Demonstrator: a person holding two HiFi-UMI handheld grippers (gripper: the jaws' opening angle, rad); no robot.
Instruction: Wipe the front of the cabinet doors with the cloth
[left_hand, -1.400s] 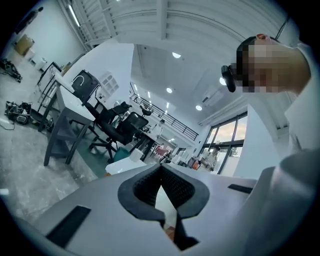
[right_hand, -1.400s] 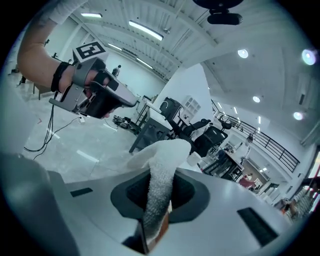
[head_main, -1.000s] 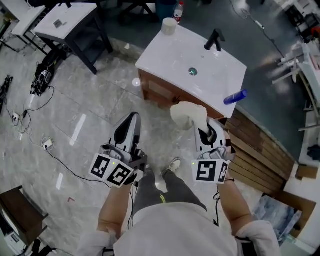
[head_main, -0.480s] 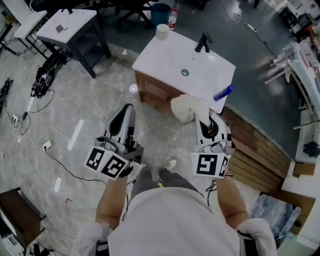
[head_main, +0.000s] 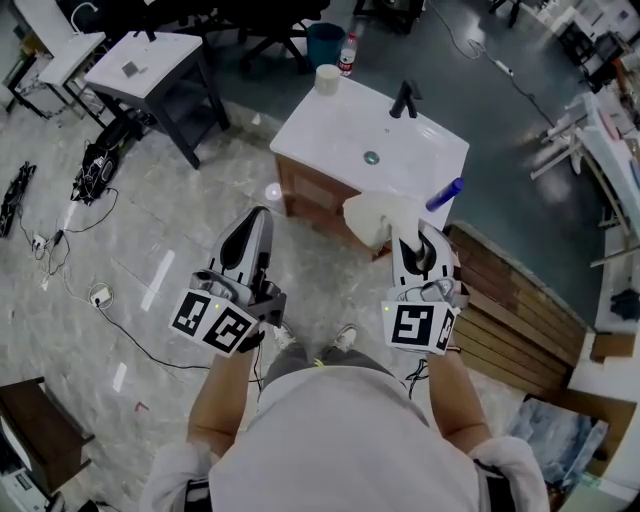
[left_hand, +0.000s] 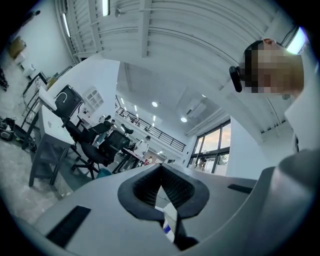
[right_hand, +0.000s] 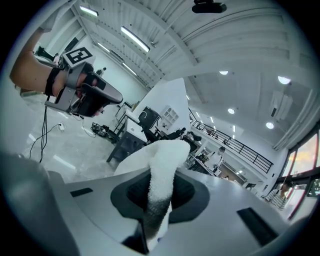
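Note:
The cabinet is a wooden vanity under a white sink top, just ahead of both grippers in the head view. Only a narrow strip of its brown front shows from above. My right gripper is shut on a cream cloth, which bunches up above the jaws and hangs near the cabinet's right front corner. In the right gripper view the cloth stands up between the jaws of the right gripper. My left gripper points at the cabinet front, shut and empty; the left gripper faces open room.
A black faucet, a blue bottle and a pale cup are on the sink top. A dark table stands at the far left. Cables lie on the marble floor; wooden slats lie to the right.
The cabinet has shifted slightly up and left in the head view. Both grippers keep their places side by side, and the right one still holds the cloth.

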